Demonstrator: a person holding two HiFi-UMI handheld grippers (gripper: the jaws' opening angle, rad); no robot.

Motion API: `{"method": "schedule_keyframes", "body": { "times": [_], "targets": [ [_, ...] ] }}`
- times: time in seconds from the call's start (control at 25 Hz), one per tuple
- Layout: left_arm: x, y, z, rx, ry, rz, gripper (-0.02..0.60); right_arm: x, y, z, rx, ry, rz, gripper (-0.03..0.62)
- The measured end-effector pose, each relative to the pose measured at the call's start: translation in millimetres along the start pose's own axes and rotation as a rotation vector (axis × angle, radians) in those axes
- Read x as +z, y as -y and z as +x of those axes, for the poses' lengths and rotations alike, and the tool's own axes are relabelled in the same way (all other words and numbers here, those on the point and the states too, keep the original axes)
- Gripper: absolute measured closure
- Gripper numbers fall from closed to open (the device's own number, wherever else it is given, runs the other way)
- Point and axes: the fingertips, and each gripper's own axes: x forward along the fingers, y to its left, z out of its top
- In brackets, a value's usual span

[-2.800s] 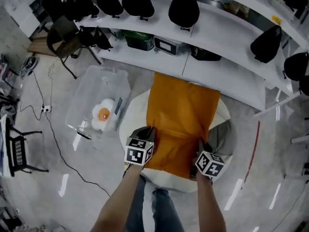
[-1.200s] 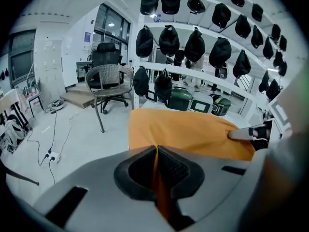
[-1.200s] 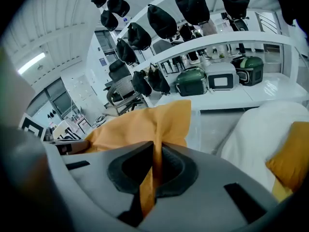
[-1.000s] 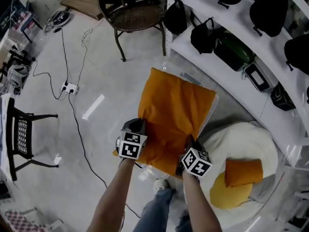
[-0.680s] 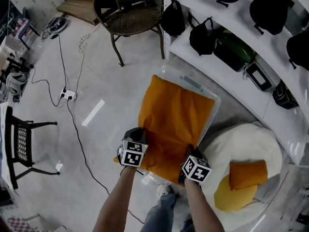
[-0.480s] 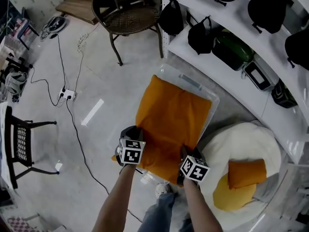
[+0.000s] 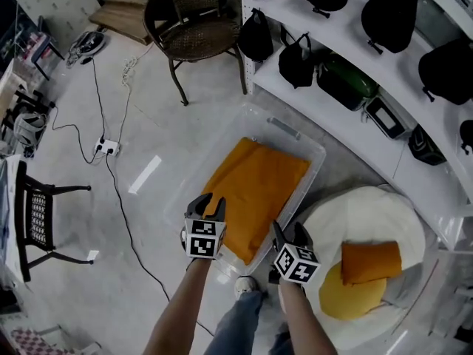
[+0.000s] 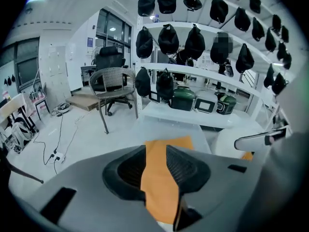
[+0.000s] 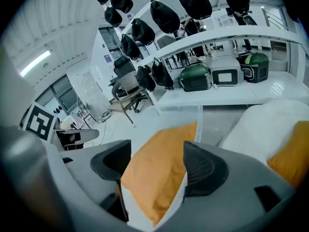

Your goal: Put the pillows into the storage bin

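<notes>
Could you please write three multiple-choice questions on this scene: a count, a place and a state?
1. How many pillows lie on the white cushion? A none B two C four
2. Where is the large orange pillow? A on the white cushion B in the storage bin C half on each
3. The right gripper is: A open B shut on the large orange pillow C shut on the bin
1 B: a small orange pillow and a yellow pillow sit there. 2 B: clear walls surround it. 3 A: its jaws, just opening, stand apart, off the fabric.
</notes>
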Motion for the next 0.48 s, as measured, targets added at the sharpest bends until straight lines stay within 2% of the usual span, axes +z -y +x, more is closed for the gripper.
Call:
{"method": "schedule_keyframes", "body": {
  "times": [0.24, 0.36, 0.48],
  "targets": [
    [23, 76, -35, -0.045, 0.044, 0.034, 0.449, 18, 34, -67, -0.013, 0.063, 0.044, 0.275],
    [33, 123, -50, -0.069, 0.065, 0.047, 0.449, 26, 63, -105, -0.023, 0.099, 0.065, 0.275],
    [36, 189, -62, -0.105, 0.066, 0.071, 0.449, 29, 108, -151, -0.045, 0.124, 0.085, 0.275]
  ]
}}
